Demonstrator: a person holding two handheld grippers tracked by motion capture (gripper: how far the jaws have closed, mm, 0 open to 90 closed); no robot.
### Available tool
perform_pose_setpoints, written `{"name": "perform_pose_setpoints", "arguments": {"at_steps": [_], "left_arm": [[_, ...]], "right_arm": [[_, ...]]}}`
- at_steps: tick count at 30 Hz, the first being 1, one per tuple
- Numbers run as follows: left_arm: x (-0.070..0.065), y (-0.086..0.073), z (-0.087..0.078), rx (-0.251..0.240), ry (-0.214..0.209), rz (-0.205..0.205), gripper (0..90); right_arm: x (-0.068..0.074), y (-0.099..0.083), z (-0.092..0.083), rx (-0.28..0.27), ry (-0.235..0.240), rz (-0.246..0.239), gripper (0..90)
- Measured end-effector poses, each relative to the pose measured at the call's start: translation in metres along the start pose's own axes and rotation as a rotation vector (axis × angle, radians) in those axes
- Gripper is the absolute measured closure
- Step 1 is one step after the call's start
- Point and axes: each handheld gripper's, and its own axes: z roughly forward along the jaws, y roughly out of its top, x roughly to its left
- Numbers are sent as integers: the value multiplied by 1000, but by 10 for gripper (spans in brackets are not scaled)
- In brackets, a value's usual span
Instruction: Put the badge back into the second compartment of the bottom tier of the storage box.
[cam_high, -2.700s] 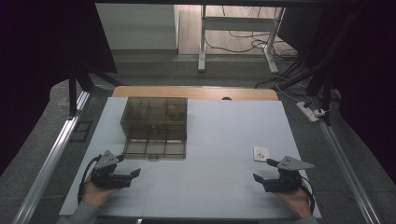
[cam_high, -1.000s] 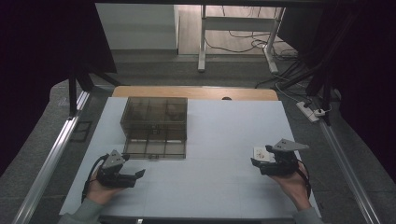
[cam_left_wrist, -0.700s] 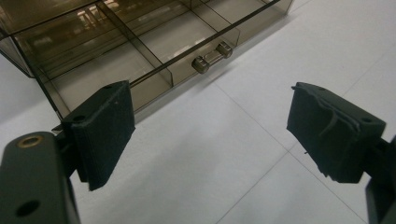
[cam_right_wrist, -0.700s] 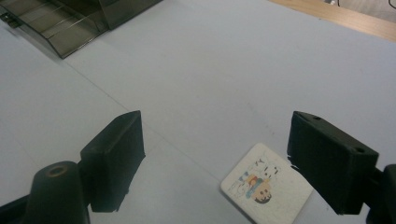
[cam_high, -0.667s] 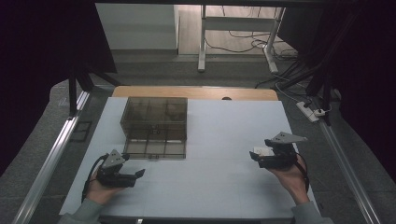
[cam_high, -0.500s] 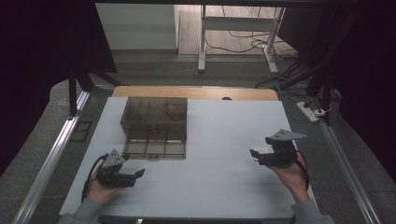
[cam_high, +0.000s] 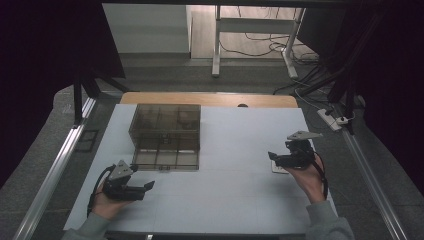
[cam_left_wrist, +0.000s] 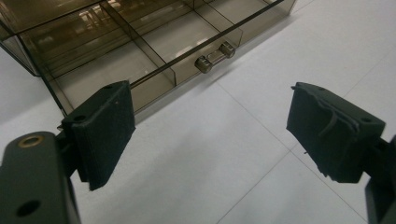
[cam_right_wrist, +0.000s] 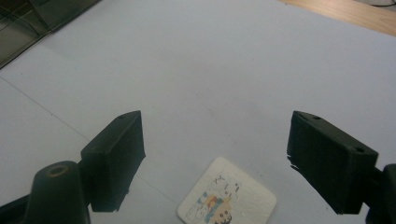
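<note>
White desk (cam_high: 235, 150) under dim light, smoked plastic drawer box (cam_high: 166, 136) at its left. We held our right gripper (cam_right_wrist: 215, 163) just above a small illustrated card (cam_right_wrist: 227, 198) lying flat near the desk's right edge, fingers wide apart, gripping nothing. Our left gripper (cam_left_wrist: 210, 140) sat open too, facing the box's drawer handle (cam_left_wrist: 215, 57).

Card (cam_right_wrist: 227, 199) cut off by bottom edge in right gripper view, mostly hidden under right gripper (cam_high: 274, 157) from above; print too small to read; drawer box (cam_left_wrist: 140, 42) cropped at top
</note>
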Motion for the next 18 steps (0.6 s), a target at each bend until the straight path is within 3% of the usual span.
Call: {"name": "perform_pose_setpoints", "arguments": {"at_steps": [4,18], "left_arm": [[-1,1,4,11,-2,0,151],[-2,1,2,11,3,7,152]], "right_arm": [[-2,-2,4,27,-9,-10,185],[-12,-16,18,161,-73,48,179]]}}
